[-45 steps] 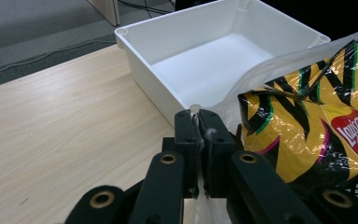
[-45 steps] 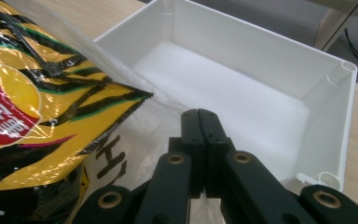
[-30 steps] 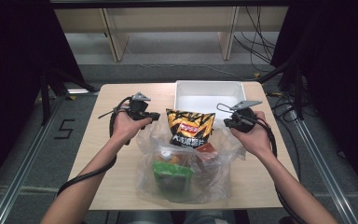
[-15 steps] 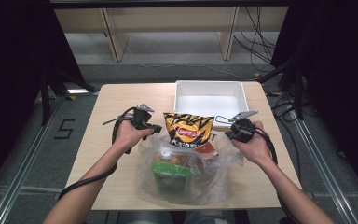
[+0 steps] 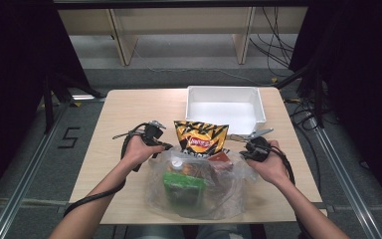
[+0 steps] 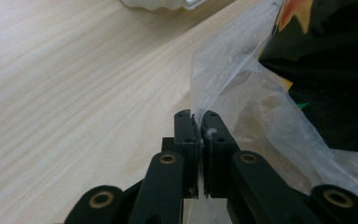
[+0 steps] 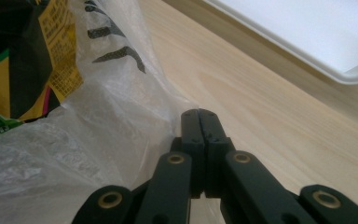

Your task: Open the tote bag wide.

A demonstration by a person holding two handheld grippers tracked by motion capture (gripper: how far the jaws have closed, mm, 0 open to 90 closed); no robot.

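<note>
Both hands have come down since a second ago, and the clear plastic bag (image 5: pixel 199 186) now sags lower on the table (image 5: pixel 119 114). Before, its top edges were pulled up higher. The yellow and black chip bag (image 5: pixel 200 138) still pokes out of the top.

The left gripper (image 5: pixel 166 146) sits at the left edge of the clear bag, with the person's left hand (image 5: pixel 138 150) wrapped around it and the forearm coming in from the bottom. The right gripper (image 5: pixel 240 153) is at the right edge, held in the right hand (image 5: pixel 271 167). Both point in toward the bag from the two sides.

In the left gripper view, the two black jaws are pressed together and pinch a thin fold of the clear plastic. In the right gripper view, the jaws are pressed tight together too, with the plastic bunched right at them.

The bag lies on the near middle of the table, just in front of the white tray (image 5: pixel 226 107). Inside it are a green packet (image 5: pixel 183 185) and other snacks. The chip bag has a red label, but the words are too small to read. A "5" (image 5: pixel 68 138) is marked on the floor to the left.
</note>
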